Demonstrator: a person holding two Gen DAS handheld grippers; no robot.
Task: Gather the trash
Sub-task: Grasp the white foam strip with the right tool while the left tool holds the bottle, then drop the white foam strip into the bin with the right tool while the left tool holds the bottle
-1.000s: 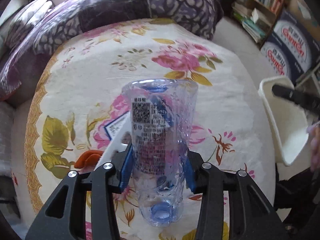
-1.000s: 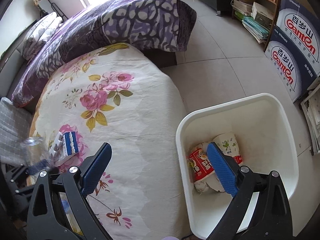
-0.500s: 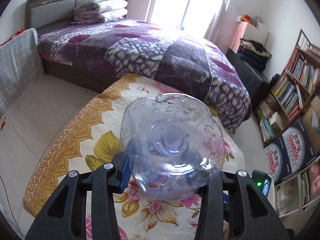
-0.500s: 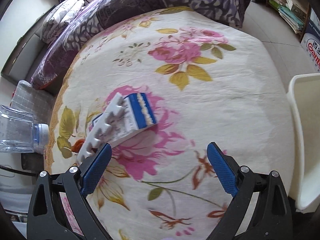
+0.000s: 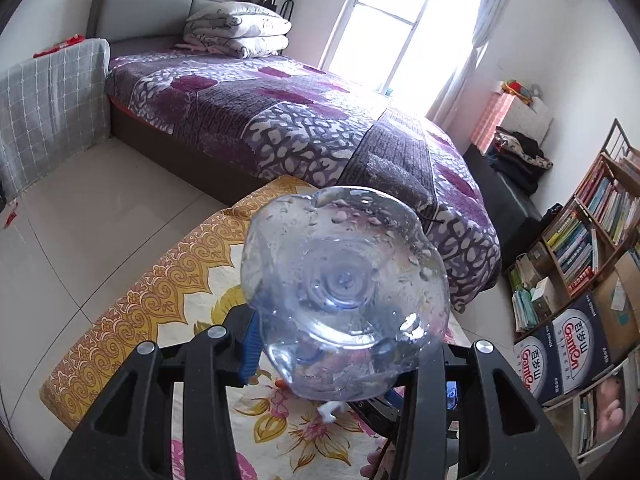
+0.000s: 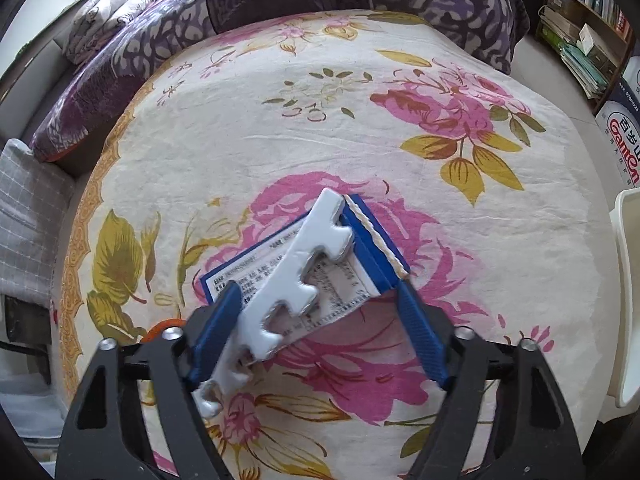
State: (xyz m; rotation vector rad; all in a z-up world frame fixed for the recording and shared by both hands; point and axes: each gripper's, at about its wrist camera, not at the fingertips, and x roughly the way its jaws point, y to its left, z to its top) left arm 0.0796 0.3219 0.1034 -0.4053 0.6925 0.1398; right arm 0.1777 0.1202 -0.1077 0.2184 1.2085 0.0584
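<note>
My left gripper [image 5: 336,348] is shut on a clear, empty plastic bottle [image 5: 344,292], held up with its base toward the camera above the flowered tablecloth [image 5: 160,308]. In the right wrist view a blue and white carton [image 6: 340,280] lies flat on the cloth [image 6: 320,120] with a white notched foam strip [image 6: 296,276] across it. My right gripper [image 6: 316,304] points down over them, its jaws closing with carton and strip between the blue pads [image 6: 420,328]. I see the pads at the carton's corners but no firm press.
A white bin [image 6: 626,280] stands off the table's right edge. Something small and orange [image 6: 162,326] peeks out by the right gripper's left finger. A bed with a purple cover [image 5: 300,120] lies beyond the table, with bookshelves [image 5: 592,220] and cartons [image 5: 568,344] at the right.
The left gripper has lifted the bottle off the table and rolled it base-first toward the camera. The right gripper swung from over the bin to the carton, and its jaws have narrowed.
</note>
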